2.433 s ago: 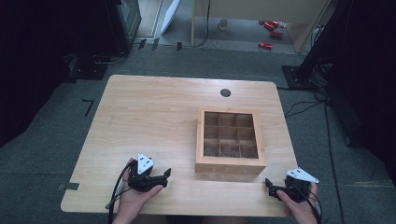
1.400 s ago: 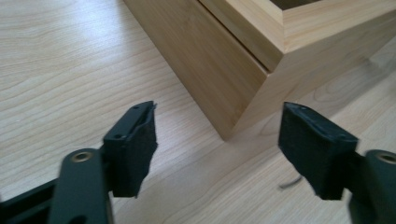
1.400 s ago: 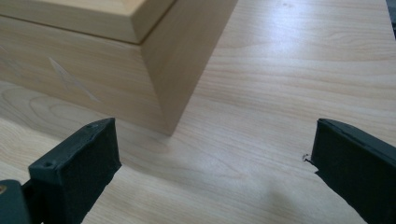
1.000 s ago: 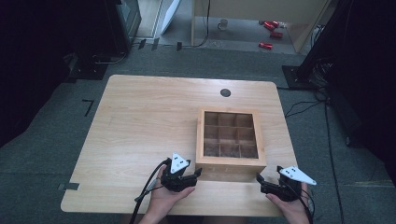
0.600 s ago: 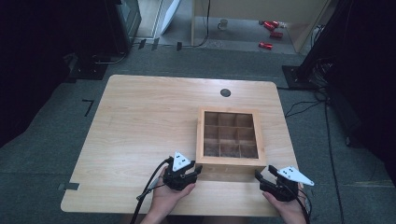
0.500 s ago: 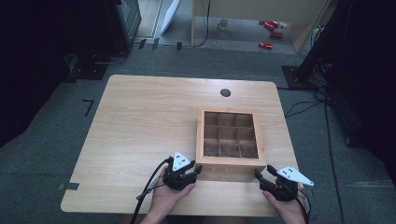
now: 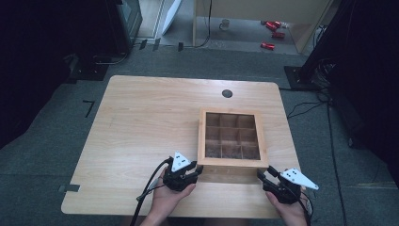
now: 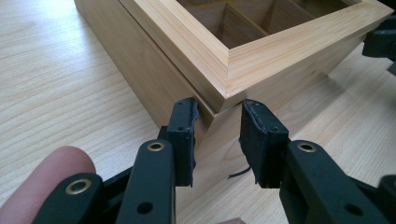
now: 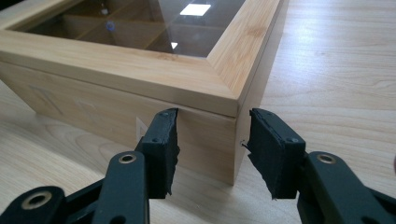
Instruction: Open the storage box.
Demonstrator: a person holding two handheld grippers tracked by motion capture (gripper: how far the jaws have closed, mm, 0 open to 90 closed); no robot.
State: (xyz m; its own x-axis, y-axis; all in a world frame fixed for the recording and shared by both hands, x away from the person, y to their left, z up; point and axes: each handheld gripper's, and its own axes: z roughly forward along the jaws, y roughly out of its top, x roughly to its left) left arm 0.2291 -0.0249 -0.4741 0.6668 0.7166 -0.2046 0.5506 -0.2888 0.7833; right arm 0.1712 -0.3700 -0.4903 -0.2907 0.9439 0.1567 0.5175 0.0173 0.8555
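Wooden box (image 7: pixel 232 139) with glass lid and 9 compartments sits on the bench (image 7: pixel 141 122), right of centre, near the front edge. Left gripper (image 7: pixel 196 170) is clamped on its front-left corner. Right gripper (image 7: pixel 261 175) straddles the front-right corner, jaws just closing, pads not visibly pressing.

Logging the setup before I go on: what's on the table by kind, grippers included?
Wooden compartment box with glass lid: 1
Compartments seen through the lid: 9
Handheld two-jaw grippers: 2, the left gripper and the right gripper, one at each near corner of the box
Black round table grommet: 1
Total, compartments aside: 4
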